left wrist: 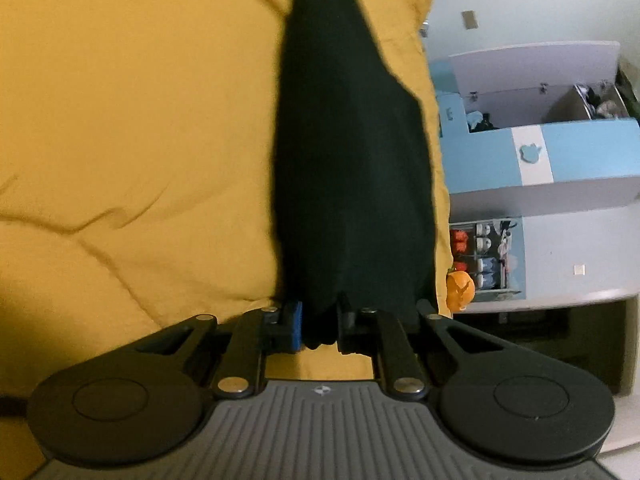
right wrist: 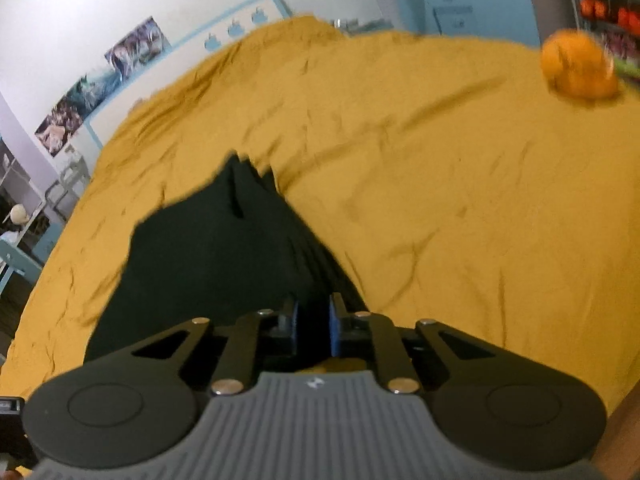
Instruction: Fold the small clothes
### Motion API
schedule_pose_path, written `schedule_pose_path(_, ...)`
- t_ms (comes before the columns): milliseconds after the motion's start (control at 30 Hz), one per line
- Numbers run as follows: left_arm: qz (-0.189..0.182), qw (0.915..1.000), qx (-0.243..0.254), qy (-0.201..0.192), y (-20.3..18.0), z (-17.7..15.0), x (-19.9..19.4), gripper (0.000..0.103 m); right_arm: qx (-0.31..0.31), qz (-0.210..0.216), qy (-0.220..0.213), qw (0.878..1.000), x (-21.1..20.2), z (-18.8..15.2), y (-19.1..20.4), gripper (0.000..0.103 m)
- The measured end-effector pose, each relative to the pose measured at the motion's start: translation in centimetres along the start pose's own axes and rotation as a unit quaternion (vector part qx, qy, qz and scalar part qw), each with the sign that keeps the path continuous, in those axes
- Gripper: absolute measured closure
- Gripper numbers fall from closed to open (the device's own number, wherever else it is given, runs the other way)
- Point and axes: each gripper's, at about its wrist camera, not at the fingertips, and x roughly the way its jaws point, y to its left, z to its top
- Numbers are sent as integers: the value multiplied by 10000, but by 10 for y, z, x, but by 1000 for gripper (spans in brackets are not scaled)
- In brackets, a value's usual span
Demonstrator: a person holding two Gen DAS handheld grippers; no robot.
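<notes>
at the bottom centre of each wrist view, a gripper's fingers were clamped on the black garment [left wrist: 352, 168]: the left gripper [left wrist: 320, 326] on a bunched edge, the right gripper [right wrist: 313, 326] likewise. the garment stretched up the frame over the yellow bedspread [right wrist: 440, 200]. farther off, at upper right, sat an orange toy [right wrist: 578, 66].

Open bedspread [right wrist: 440, 200]; orange toy [right wrist: 578, 66] far corner
</notes>
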Motion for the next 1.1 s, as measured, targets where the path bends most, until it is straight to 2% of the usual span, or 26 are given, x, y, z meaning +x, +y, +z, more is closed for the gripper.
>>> schedule_pose_path(133,-305,9995,-53,73,5,0,-8,81,-348,210,16,9992,-2,3,0,83)
schedule_pose_path(200,-269,9996,25,127,1,2,-13,79,-638,259,-39,9976,-8,17,7,65)
schedule_pose_path(267,-75,9998,193,46,-6,6,-19,76,-1015,327,-328,9938,-13,38,17,59)
schedule_pose_path(333,111,9989,358,-280,-10,15,-29,76,-1376,573,-555,9873,-6,66,31,57)
schedule_pose_path(400,218,9962,581,-605,-18,37,-30,75,-1574,903,-676,9811,15,94,46,50)
schedule_pose_path(467,337,9929,662,-933,-23,63,-24,71,-1674,1100,-641,9776,50,120,61,48)
schedule_pose_path(533,372,9891,691,-1243,-24,94,-17,66,-1741,1103,-502,9772,91,141,73,47)
schedule_pose_path(600,411,9846,604,-1588,-21,125,-7,66,-1677,1027,-212,9802,133,155,80,47)
schedule_pose_path(633,549,9813,583,-1750,-21,142,2,66,-1547,951,-34,9834,154,162,81,47)
schedule_pose_path(667,640,9798,585,-1801,-20,157,10,66,-1410,921,133,9856,171,165,79,47)
schedule_pose_path(733,595,9800,541,-1821,-16,183,28,66,-1028,1032,423,9884,199,171,74,48)
schedule_pose_path(867,274,9837,222,-1761,-9,219,63,66,-506,1383,701,9866,225,170,64,48)
schedule_pose_path(967,-284,9879,-273,-1500,9,241,81,64,-361,1687,782,9819,234,169,59,47)
schedule_pose_path(1033,-533,9873,-469,-1422,16,249,88,64,-257,1823,825,9794,242,171,58,52)
schedule_pose_path(1100,-609,9864,-324,-1489,16,249,88,86,-274,1867,862,9782,246,172,59,97)
